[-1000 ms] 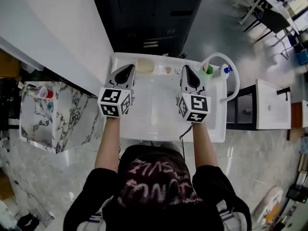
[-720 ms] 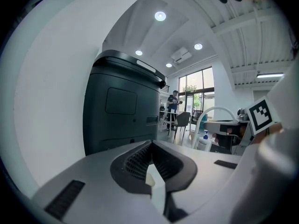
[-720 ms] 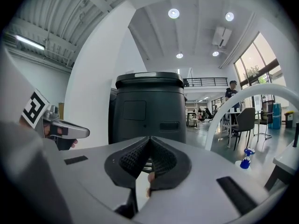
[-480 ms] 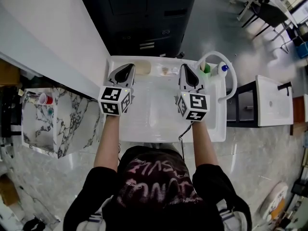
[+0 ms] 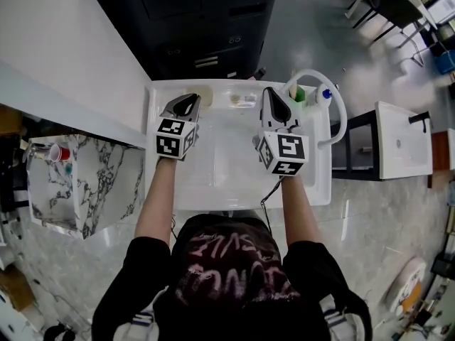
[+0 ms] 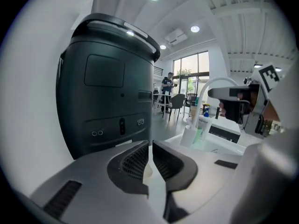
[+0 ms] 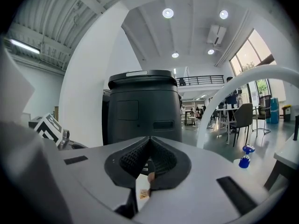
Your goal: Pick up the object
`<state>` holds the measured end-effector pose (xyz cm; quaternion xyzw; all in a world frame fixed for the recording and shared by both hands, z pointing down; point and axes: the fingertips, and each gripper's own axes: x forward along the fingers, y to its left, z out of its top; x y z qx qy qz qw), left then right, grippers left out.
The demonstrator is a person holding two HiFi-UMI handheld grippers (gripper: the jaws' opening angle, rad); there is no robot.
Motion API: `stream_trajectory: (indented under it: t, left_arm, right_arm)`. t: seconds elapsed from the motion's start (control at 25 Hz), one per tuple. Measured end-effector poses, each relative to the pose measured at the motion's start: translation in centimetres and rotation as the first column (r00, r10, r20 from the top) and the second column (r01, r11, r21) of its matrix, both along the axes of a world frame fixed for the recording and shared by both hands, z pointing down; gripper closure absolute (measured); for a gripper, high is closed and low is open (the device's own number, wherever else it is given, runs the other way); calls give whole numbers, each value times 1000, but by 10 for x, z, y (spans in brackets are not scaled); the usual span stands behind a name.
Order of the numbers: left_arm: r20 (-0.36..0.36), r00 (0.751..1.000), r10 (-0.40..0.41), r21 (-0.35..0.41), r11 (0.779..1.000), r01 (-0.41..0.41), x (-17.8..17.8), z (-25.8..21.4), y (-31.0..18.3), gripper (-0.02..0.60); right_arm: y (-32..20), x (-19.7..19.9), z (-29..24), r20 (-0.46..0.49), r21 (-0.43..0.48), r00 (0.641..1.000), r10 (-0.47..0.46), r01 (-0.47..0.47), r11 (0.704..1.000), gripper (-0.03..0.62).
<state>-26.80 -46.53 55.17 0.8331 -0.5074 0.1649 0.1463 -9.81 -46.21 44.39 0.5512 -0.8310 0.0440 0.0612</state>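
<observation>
A white sink [image 5: 234,183] lies below me. On its far rim rest a pale beige pad [image 5: 205,92] and a small clear packet with brown bits [image 5: 242,100]. My left gripper [image 5: 189,101] hovers over the basin's far left with its tip beside the beige pad. Its jaws meet with nothing between them in the left gripper view [image 6: 149,146]. My right gripper [image 5: 269,94] hangs just right of the packet. Its jaws are also shut and empty in the right gripper view [image 7: 149,140]. A sliver of the packet [image 7: 143,193] shows below them.
A curved white faucet hose [image 5: 341,114] arches over the sink's right side, beside a green cup [image 5: 298,93] and a blue-capped bottle [image 5: 325,94]. A tall dark machine [image 5: 199,20] stands behind the sink. A marble counter [image 5: 92,183] is to the left.
Both grippers have crept forward toward the sink's far rim. The left tip now reaches the beige pad. Both stay shut.
</observation>
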Motion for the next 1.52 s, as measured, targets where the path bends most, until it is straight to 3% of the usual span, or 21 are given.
stream_trajectory:
  t: [0.12,0.36,0.64,0.8,1.52]
  left_arm:
    - [21,999,40,-76,996,-38,10,26,-6,471]
    - [89,990,111,-168,981,-95,25,63,-16,414]
    - [239,952,190,-305,946,-112,26,125,-25,356]
    - [279,930,240,-333,932,-141,35,142,-31,357]
    - [305,908,287,-375,913,-163,43,160,-37,494]
  right_arm:
    - [-3,4,-1,-14,6,1000,4,-4,1000,580]
    - [-7,10,4,-30,-2,999,13,-13,1000,580]
    - [-11,16,12,-20,-26,999,35,-35,999,580]
    - [-12,20,20,-18,-42,999,44,-45,998,580]
    - [-17,30,33,-25,-74,999,42,-43,996,580]
